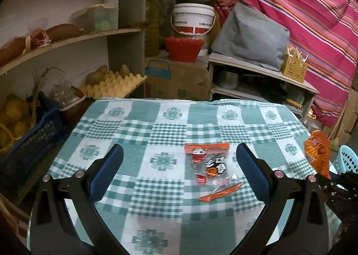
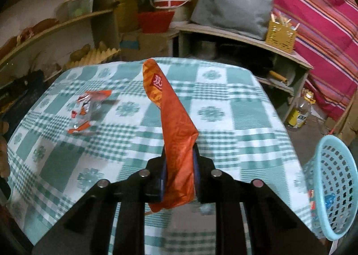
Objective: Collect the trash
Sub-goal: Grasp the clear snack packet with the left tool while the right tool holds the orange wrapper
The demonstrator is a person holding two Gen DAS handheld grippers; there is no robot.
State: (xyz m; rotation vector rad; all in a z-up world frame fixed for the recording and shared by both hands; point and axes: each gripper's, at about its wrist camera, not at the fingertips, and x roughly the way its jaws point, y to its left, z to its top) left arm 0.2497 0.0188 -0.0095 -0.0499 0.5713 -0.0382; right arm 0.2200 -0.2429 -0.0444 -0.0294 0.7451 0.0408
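Note:
A clear and orange snack wrapper (image 1: 210, 170) lies flat on the green checked tablecloth (image 1: 138, 187). My left gripper (image 1: 180, 152) hovers over it, open, the wrapper lying between and just beyond its blue fingertips. My right gripper (image 2: 179, 165) is shut on a long orange wrapper (image 2: 172, 125), which stands up out of the jaws above the cloth (image 2: 235, 131). In the left wrist view that orange wrapper (image 1: 317, 154) shows at the table's right edge. The clear wrapper (image 2: 89, 109) lies to the left in the right wrist view.
A light blue perforated basket (image 2: 335, 187) stands off the table's right edge, some bits inside. Shelves with an egg tray (image 1: 111, 84) and a dark blue crate (image 1: 29, 143) crowd the left. Behind stand a bucket (image 1: 193, 20) and a low shelf (image 1: 264, 73).

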